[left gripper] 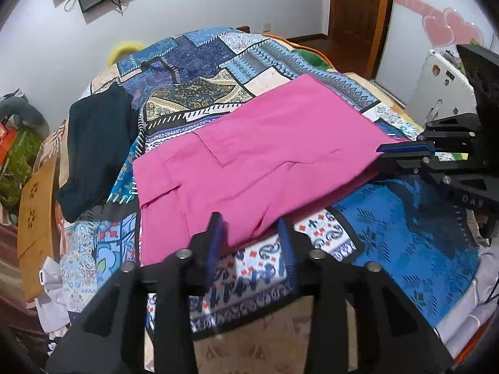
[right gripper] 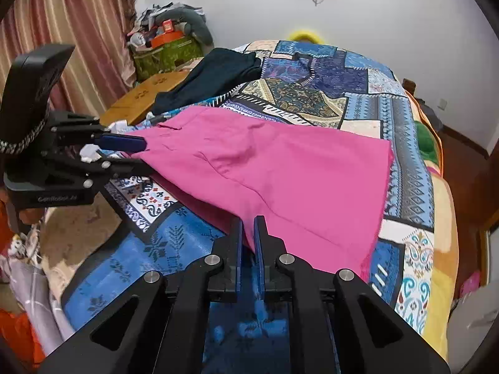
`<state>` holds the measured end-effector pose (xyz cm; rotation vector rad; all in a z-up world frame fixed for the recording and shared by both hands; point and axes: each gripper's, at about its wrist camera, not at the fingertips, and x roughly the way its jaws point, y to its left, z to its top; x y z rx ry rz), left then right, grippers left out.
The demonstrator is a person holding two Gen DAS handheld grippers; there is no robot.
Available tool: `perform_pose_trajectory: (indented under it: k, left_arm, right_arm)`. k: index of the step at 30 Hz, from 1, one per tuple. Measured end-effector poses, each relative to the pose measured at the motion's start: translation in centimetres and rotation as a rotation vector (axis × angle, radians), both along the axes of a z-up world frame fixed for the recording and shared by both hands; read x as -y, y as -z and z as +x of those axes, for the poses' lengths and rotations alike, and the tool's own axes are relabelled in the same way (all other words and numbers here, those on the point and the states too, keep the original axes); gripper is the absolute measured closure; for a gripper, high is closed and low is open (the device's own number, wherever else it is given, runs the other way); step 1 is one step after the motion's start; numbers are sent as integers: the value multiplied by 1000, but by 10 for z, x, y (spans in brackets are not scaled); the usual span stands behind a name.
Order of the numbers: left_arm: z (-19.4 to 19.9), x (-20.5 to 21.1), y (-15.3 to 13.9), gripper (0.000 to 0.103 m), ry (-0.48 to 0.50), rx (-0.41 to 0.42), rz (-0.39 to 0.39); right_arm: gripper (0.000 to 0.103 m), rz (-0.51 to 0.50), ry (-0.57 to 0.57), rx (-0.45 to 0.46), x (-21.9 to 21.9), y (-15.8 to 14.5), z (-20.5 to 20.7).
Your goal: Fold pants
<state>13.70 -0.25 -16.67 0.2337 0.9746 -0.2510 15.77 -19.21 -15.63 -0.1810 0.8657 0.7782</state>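
Pink pants (left gripper: 259, 155) lie folded over on a patterned blue bedspread (left gripper: 405, 237); they also show in the right wrist view (right gripper: 280, 174). My left gripper (left gripper: 251, 230) is open, its jaws either side of the pants' near edge, not closed on it. In the right wrist view the left gripper (right gripper: 137, 152) sits at the waist corner. My right gripper (right gripper: 248, 227) is shut on the pants' near edge; in the left wrist view the right gripper (left gripper: 393, 159) pinches the corner at the right.
A dark garment (left gripper: 96, 149) lies on the bed's far left. A wooden table (left gripper: 34, 208) and a cluttered green box (right gripper: 168, 53) stand beside the bed. A wooden door (left gripper: 358, 9) is at the far right; a curtain (right gripper: 62, 31) hangs left.
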Motion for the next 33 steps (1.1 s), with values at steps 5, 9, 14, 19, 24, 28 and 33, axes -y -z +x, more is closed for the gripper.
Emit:
perform_pose_trajectory:
  k: [5,9,14,19,24,28,33]
  left_arm:
    - [-8,-11,-16,56,-23,24,-51]
    - [-2,-28,-34,35,-78,82,-95]
    - [24,-47,-45,34,-166,90,-119]
    - [55,-56,-36,34,-216,41,-155]
    - [81,-55,-13,34,-232,-53,-186]
    - [93,-54,13,34,-239,-129,-183]
    - [94,-60,44,34,-234,-209,-157]
  right_arm:
    - [92,46,7,4,4,-14,-6]
    - [74,72,2,39,-2,-26,-8]
    - [63,117,16,38,-15,-33,3]
    - [60,158,59,-27,-29,-24,25]
    - [60,178,125,-160,-36,-1,53]
    - [54,152,145,-256,-40,22,66]
    - [54,111,121,-328,-35,46,66]
